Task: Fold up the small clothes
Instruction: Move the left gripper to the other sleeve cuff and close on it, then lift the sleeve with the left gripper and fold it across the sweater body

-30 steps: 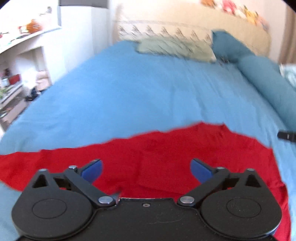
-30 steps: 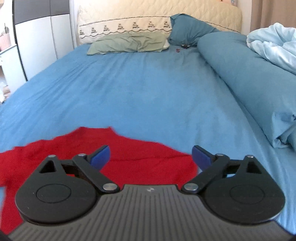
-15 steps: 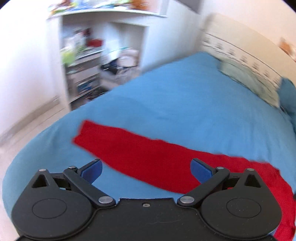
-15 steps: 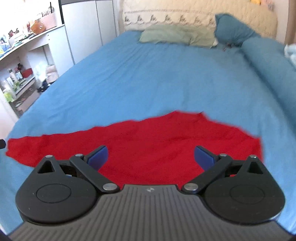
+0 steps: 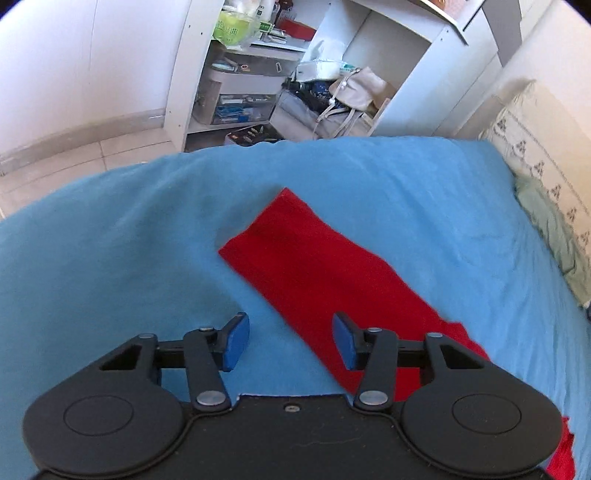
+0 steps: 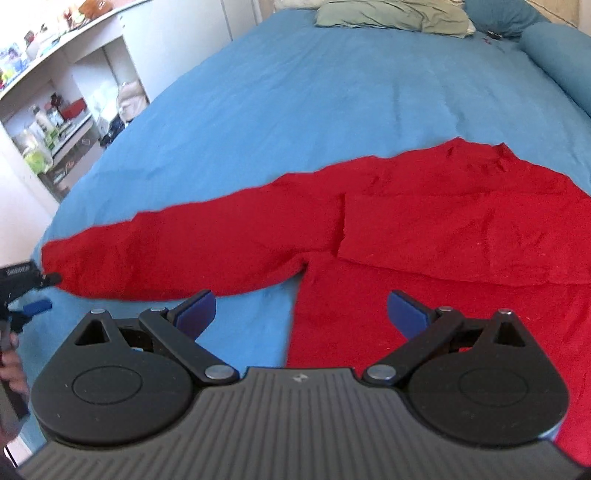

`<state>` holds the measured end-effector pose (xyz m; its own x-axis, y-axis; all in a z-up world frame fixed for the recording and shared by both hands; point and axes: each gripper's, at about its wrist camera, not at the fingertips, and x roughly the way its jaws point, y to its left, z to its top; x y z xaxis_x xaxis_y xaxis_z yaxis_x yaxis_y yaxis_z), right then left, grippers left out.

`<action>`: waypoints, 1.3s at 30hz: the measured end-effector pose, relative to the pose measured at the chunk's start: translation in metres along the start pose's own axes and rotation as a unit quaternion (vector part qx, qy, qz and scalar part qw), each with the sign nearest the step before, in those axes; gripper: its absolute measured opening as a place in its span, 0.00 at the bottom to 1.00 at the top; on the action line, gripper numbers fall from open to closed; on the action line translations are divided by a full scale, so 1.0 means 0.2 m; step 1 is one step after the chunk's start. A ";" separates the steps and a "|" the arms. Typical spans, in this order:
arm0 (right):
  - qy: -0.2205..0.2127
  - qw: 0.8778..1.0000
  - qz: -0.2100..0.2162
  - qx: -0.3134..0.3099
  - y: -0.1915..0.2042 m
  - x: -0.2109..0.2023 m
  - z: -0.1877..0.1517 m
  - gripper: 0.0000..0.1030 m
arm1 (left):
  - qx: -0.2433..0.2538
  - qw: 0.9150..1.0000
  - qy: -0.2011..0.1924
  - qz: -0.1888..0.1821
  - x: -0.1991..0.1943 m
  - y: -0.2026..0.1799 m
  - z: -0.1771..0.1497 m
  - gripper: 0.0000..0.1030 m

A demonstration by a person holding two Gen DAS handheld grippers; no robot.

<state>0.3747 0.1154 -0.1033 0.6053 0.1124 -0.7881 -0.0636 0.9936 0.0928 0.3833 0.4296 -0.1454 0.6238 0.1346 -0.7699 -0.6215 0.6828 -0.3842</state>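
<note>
A red long-sleeved top (image 6: 424, 229) lies flat on the blue bed (image 6: 314, 85), one sleeve stretched out to the left. In the left wrist view that sleeve (image 5: 314, 266) runs away from me to its cuff end. My left gripper (image 5: 290, 341) is open and empty, low over the sheet beside the sleeve's near part; it also shows at the left edge of the right wrist view (image 6: 26, 291), next to the cuff. My right gripper (image 6: 301, 314) is open and empty, above the armpit where sleeve meets body.
White shelves (image 5: 258, 74) with boxes, bags and bottles stand beside the bed's left edge, with tiled floor (image 5: 74, 155) below. A green pillow (image 6: 388, 14) and a blue bolster (image 6: 561, 55) lie at the head of the bed.
Both grippers swung left. The left one turned toward the shelves and came down by the sleeve, its jaws narrower than before. The right one moved over the armpit.
</note>
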 end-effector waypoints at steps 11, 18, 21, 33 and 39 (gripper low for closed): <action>-0.018 0.999 -0.011 0.025 -0.09 0.11 0.02 1.00 | 0.011 0.999 -0.038 0.029 0.09 -0.04 0.04 0.07; -0.047 0.997 -0.012 0.058 -0.28 0.03 0.07 1.00 | 0.089 0.990 -0.107 0.010 -0.15 -0.32 0.03 0.05; -0.059 0.994 -0.008 0.087 -0.41 -0.04 0.09 1.00 | 0.148 0.980 -0.131 -0.022 -0.30 -0.58 -0.02 0.05; -0.123 0.979 -0.070 0.147 -1.34 -0.43 0.15 1.00 | 0.359 0.898 -0.101 -0.232 -0.56 -1.90 -0.92 0.05; -0.101 0.976 -0.092 0.171 -1.86 -0.43 0.01 1.00 | 0.434 0.873 -0.014 -0.222 -0.28 -2.16 -1.61 0.05</action>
<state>0.3487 -0.2647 -0.0684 0.7279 -0.1048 -0.6777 0.3075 0.9332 0.1860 0.4635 -0.1042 -0.1016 0.7307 -0.2728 -0.6258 0.2701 0.9574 -0.1019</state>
